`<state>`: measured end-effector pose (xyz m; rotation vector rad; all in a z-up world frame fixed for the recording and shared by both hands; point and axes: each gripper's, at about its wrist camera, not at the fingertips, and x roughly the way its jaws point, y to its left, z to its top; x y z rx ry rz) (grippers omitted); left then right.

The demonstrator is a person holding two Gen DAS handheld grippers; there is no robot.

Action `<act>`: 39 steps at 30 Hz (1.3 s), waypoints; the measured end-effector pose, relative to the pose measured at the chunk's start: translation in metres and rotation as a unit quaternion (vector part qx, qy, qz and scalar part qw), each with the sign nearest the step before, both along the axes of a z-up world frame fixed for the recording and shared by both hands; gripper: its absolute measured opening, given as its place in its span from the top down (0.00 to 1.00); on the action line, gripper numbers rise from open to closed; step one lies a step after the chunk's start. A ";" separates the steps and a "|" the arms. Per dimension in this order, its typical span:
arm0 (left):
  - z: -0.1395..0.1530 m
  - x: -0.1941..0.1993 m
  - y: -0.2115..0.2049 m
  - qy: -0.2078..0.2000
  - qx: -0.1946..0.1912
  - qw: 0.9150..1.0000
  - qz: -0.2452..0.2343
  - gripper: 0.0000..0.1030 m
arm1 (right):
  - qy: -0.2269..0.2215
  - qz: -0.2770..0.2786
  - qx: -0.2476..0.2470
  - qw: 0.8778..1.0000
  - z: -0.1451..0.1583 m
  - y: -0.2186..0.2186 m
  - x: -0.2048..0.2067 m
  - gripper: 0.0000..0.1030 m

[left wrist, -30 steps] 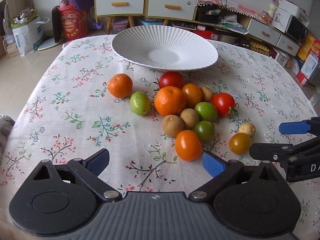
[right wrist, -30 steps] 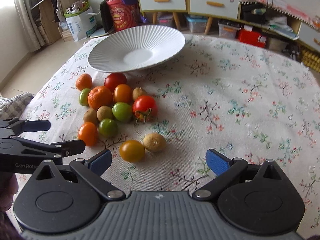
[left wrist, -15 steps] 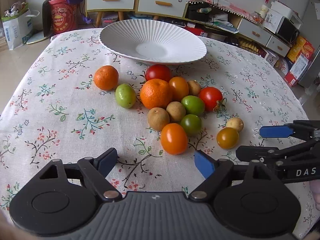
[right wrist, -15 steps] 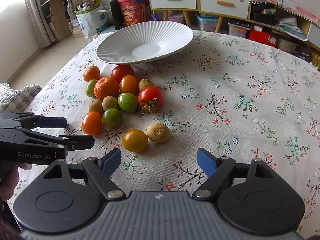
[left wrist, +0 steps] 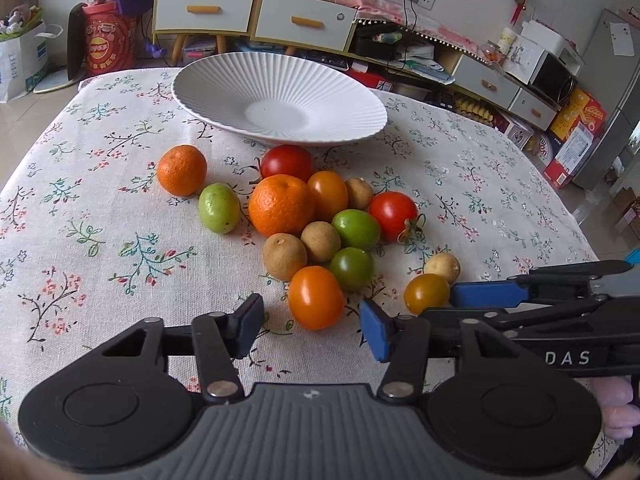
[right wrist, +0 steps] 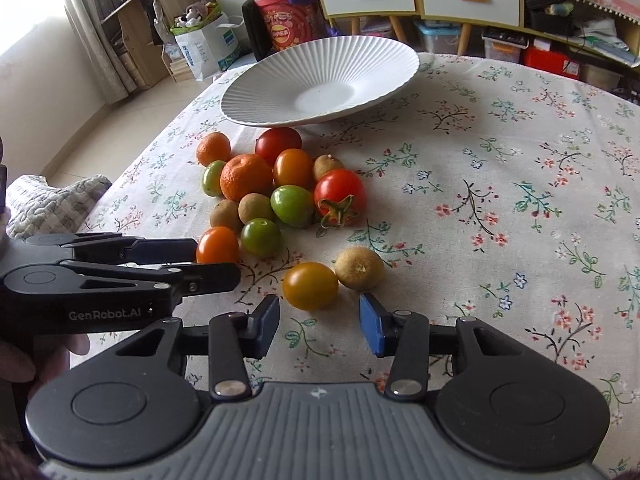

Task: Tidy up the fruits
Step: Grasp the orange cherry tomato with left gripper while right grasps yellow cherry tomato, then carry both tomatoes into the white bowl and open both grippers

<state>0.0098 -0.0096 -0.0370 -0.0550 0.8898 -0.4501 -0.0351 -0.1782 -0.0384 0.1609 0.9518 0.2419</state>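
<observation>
Orange tomato (left wrist: 316, 297) before spread left hand-held gripper (left wrist: 311, 326)

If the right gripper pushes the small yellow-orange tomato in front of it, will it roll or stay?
The yellow-orange tomato looks round and glossy, so it probably rolls. The brown fruit beside it may stop it. The open right gripper could slip on its smooth skin.

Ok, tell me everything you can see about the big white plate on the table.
The white plate is wide, round and shallow, with fine ribs fanning from a smooth flat centre to a faintly scalloped rim. It looks like matte ceramic. It holds nothing and sits upright on the floral tablecloth, at the far side behind the pile of fruit. The red tomato lies just in front of its near rim; whether they touch is unclear. Neither gripper is near it.
</observation>
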 end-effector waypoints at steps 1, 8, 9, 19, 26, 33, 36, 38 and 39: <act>0.000 0.001 -0.001 -0.002 -0.001 1.000 -0.001 0.57 | 0.000 -0.001 0.004 1.000 0.000 0.000 0.001 0.61; -0.001 0.002 -0.005 -0.015 0.010 1.000 0.000 0.71 | -0.009 -0.001 -0.004 1.000 -0.002 0.007 0.007 0.62; -0.001 0.003 -0.005 -0.014 0.010 1.000 0.000 0.74 | -0.011 0.000 -0.008 1.000 -0.002 0.008 0.007 0.65; 0.005 0.001 -0.001 -0.010 0.012 1.000 0.009 0.76 | -0.020 -0.011 -0.022 1.000 0.006 0.008 0.006 0.73; 0.018 0.003 -0.001 -0.014 0.004 1.000 0.009 0.77 | -0.030 -0.024 -0.012 0.999 0.023 0.009 0.011 0.73; 0.035 0.009 0.002 -0.024 -0.016 0.999 0.020 0.77 | -0.046 -0.044 0.005 0.998 0.048 0.010 0.026 0.73; 0.042 0.015 0.003 -0.032 -0.022 0.999 0.027 0.77 | -0.048 -0.058 0.019 0.997 0.059 0.005 0.037 0.73; 0.046 0.020 0.003 -0.039 -0.024 0.999 0.030 0.77 | -0.046 -0.071 0.031 0.996 0.063 0.001 0.045 0.73; 0.047 0.022 0.003 -0.041 -0.025 0.998 0.032 0.77 | -0.045 -0.076 0.037 0.995 0.065 -0.001 0.049 0.73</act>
